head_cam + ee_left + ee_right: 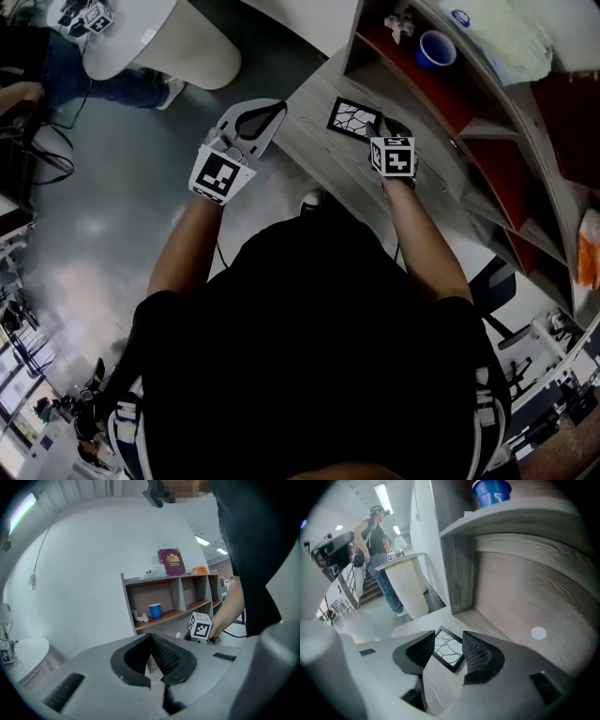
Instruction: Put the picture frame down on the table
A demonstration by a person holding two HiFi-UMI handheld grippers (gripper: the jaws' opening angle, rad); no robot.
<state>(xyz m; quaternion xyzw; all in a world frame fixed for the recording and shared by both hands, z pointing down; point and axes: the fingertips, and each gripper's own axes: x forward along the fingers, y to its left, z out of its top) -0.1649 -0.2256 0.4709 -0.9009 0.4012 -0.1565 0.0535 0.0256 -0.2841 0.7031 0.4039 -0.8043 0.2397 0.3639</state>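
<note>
1. Standing at the far left of the head view, a white round stand [164,42] rises from the grey floor, with a person in jeans [103,84] beside it.
2. Just off the table's left edge, the left gripper [151,638] is held in the air with its jaws closed tip to tip and nothing between them.
3. Next along, the picture frame [354,118] lies flat on the wood-grain table [314,164], close to the foot of the shelf unit. It has a black border around a white panel crossed by dark branching lines.
4. Directly above the frame's near edge, the right gripper [449,639] points down with its jaws apart and empty. In the right gripper view the frame shows through the gap between them, resting on the tabletop with neither pad touching it.
5. At the right, the shelf unit [487,122] holds a blue cup [435,49] on its reddish board, with a crumpled white object [401,22] just beside the cup. The left gripper view shows a maroon book [171,562] propped on top of the unit.
</note>
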